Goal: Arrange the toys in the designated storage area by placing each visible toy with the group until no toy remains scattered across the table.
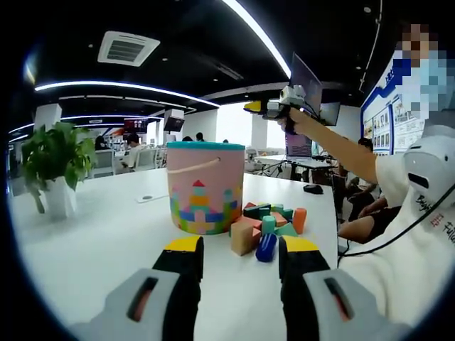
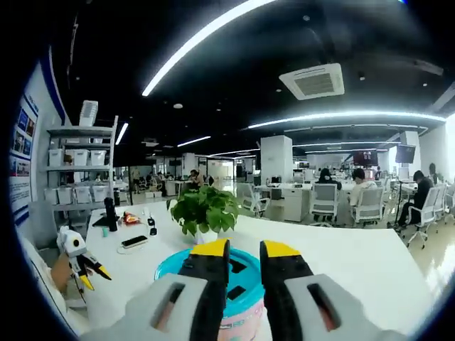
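Left gripper view: left gripper [image 1: 234,250] parted, empty, near small rigid light-looking blocks [image 1: 270,227] beside pink bucket [image 1: 205,186], best pinched across flat faces; right gripper [image 2: 242,254] narrowly parted above bucket.

A pink bucket [image 1: 205,187] with a teal lid [image 2: 242,283], a cord handle and a printed pattern of coloured blocks is standing upright on the white worktop [image 1: 85,241]. Just beside it, a heap of toy blocks [image 1: 268,224] is lying together: a tan wooden cube [image 1: 244,236], a blue cylinder [image 1: 266,247], an orange cylinder [image 1: 299,219], and several green pieces.
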Tool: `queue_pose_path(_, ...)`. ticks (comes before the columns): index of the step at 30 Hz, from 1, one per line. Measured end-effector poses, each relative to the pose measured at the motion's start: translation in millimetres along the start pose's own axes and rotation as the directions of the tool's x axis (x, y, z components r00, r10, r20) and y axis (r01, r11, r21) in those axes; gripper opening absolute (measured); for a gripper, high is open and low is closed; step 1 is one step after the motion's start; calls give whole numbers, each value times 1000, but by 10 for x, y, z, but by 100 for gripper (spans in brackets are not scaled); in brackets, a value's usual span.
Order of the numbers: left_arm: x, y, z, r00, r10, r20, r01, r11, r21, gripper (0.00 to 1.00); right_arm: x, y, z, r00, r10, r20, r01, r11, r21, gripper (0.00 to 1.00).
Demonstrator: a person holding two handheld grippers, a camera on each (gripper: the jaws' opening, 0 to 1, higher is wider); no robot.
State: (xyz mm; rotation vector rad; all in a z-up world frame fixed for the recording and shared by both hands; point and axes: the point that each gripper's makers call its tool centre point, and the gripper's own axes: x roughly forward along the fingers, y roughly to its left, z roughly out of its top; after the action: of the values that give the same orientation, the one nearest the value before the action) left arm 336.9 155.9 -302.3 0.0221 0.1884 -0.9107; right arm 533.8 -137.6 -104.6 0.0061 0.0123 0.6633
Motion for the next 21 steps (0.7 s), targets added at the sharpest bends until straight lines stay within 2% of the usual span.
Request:
queue_pose_path(3,-4,10,7,1000,3,2,-3,1000,0,43,-133,59,-53,1000,14,12,-14,1000,-6,10)
queue_pose_path(4,-4,14,8,1000,3,2,-3,1000,0,43,-162,80,-68,1000,14,12,-14,999,-42,13)
queue_pose_path(7,-3,19,7,1000,4,2,-4,1000,-1,43,-209,128,-108,1000,21,4,-21,998,-65,19)
queue_pose_path(9,5,16,1,1000,3,1,-3,1000,-2,43,-299,266,-210,999,36,-16,-38,993,-112,22)
queue_pose_path(12,4,12,-3,1000,1,0,-1,1000,-2,43,-387,364,-237,998,55,-7,-55,987,-149,30)
queue_pose_path(13,4,12,-2,1000,1,0,-1,1000,-2,43,-397,378,-240,998,58,-6,-58,986,-153,30)
queue_pose_path(14,3,12,-2,1000,1,0,-1,1000,-2,43,-405,390,-235,998,67,-1,-66,985,-157,24)
queue_pose_path(15,-1,9,12,1000,0,6,0,1000,-1,43,-479,530,-234,991,131,25,-125,976,-177,20)
queue_pose_path(16,-2,9,14,1000,0,7,0,1000,-1,43,-498,527,-249,991,129,19,-124,976,-177,21)
queue_pose_path(17,-34,47,82,999,19,45,-17,999,-33,44,-650,563,-354,990,140,8,-135,969,-207,28)
queue_pose_path(18,-54,57,104,998,21,57,-18,999,-46,45,-703,485,-421,995,103,2,-98,959,-265,30)
queue_pose_path(21,-61,45,121,998,26,58,-24,999,-39,45,-794,478,-529,992,127,-5,-124,956,-268,30)
